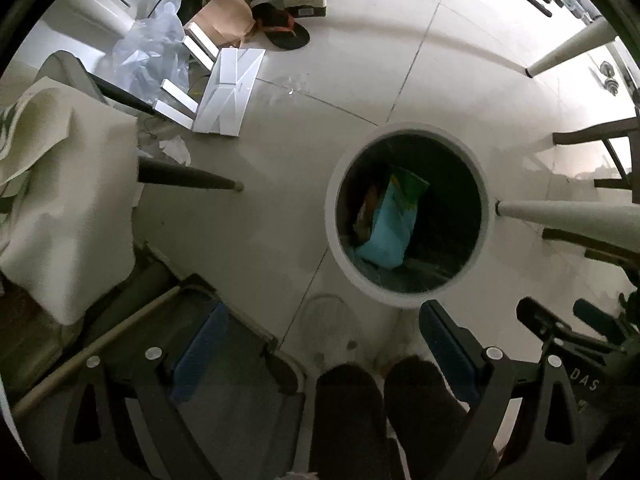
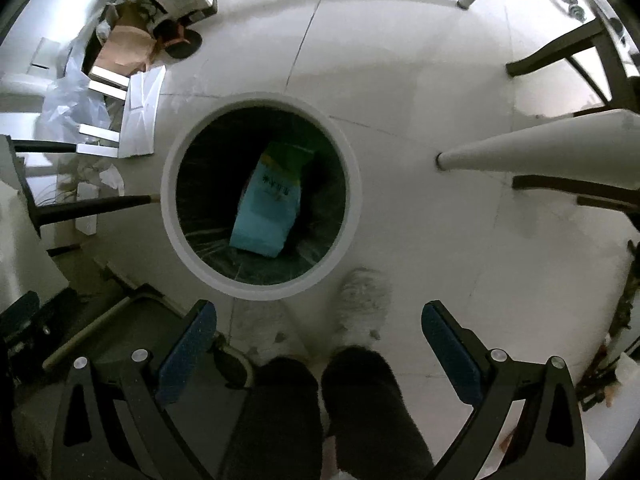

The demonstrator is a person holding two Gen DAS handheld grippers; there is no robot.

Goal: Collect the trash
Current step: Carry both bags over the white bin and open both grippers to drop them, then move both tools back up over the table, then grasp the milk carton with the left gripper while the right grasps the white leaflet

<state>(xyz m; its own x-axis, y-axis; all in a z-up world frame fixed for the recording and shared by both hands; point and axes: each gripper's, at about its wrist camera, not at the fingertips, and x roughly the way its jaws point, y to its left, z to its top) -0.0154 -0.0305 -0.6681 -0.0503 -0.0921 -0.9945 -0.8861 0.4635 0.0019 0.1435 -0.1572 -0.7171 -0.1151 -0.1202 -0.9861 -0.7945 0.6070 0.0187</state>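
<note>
A round white-rimmed trash bin (image 1: 408, 298) (image 2: 262, 288) stands on the tiled floor, dark inside. A blue and green packet (image 1: 390, 224) (image 2: 270, 204) lies at its bottom, and in the left wrist view a brownish wrapper (image 1: 366, 210) shows beside it. My left gripper (image 1: 324, 344) points down near the bin's front edge, open, nothing between its blue pads. My right gripper (image 2: 320, 344) hangs over the bin's near rim, also open and empty. The right gripper also shows at the right edge of the left wrist view (image 1: 576, 320).
A person's dark-trousered legs (image 2: 320, 408) and light slippers (image 2: 366, 300) stand at the bin. White table legs (image 2: 532, 146) and dark chair legs (image 1: 188, 174) ring it. Cardboard, white packaging (image 1: 228, 92), clear plastic (image 1: 148, 52) and a sandal (image 1: 282, 28) lie at the far left.
</note>
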